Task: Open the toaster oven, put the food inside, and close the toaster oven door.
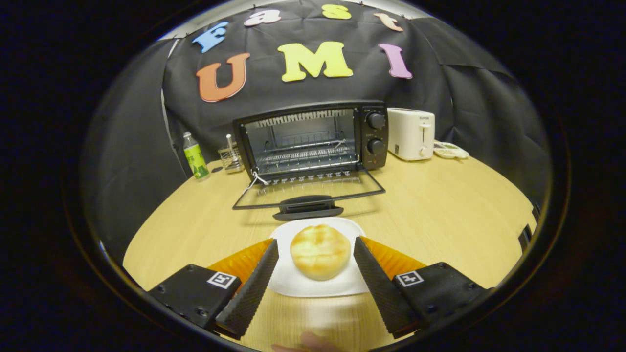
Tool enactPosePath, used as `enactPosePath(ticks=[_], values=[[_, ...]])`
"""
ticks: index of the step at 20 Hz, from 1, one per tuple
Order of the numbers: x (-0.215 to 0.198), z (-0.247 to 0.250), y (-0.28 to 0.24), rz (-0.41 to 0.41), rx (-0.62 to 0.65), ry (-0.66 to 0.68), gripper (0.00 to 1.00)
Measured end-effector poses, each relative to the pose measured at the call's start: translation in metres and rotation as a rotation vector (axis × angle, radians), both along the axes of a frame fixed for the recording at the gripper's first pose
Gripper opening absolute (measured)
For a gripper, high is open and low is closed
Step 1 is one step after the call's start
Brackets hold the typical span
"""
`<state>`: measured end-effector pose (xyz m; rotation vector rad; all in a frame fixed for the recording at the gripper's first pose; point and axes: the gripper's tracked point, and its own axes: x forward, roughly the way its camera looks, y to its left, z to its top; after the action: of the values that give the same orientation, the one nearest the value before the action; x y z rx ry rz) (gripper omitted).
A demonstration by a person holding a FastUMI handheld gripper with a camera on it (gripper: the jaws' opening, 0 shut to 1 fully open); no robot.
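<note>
So the toaster oven (313,142) at the back of the wooden table (440,210) already has its glass door (307,193) dropped flat open, which means step one looks done and the job is now at grabbing the food: the gripper (317,244) has its fingers spread wide on either side of the bun (320,251), which sits on a white plate (298,283) just in front of the door handle, not squeezed yet. Next move probably calls for closing gently on the bun, since it looks soft, then lifting it over the door onto the rack. Writing-wise, the white toaster (411,133) beside the oven has a small brand mark too tiny to read, and the green bottle (194,156) label is also illegible.
</note>
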<state>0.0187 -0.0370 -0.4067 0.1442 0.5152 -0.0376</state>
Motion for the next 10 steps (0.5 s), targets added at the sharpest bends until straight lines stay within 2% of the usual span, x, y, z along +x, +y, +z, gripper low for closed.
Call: enactPosePath(ticks=[5, 10], values=[[0.003, -0.026, 0.002, 0.010, 0.009, 0.090, 1.00], [0.007, -0.027, 0.000, 0.003, 0.006, 0.094, 1.00]])
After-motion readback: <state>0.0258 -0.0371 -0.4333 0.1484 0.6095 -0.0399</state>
